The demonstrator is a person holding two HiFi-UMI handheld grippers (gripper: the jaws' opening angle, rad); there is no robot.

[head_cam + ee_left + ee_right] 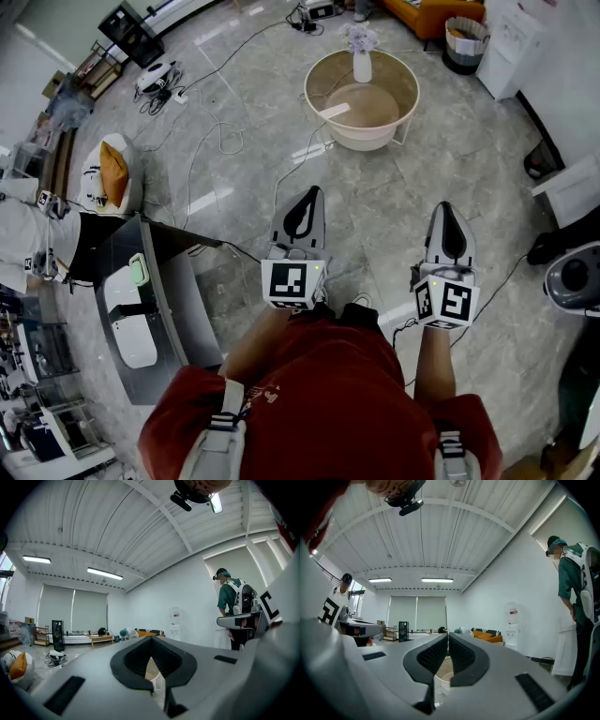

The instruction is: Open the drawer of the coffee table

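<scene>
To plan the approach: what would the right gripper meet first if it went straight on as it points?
Likely nothing near: the right gripper points level, and the table lies ahead but lower, so it should pass above it. Depth is unclear.

Head camera looks steeply down over left gripper (313, 192) and right gripper (447, 207); their cameras face level, sharing the far orange upholstered sofa (424, 13).

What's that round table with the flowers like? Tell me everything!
The coffee table is round like a big bowl, with a cream-white raised rim around a tan top. It stands upright on the shiny grey floor, and a thin leg shows at its right. A white vase of pale flowers stands on it near the far edge.
</scene>
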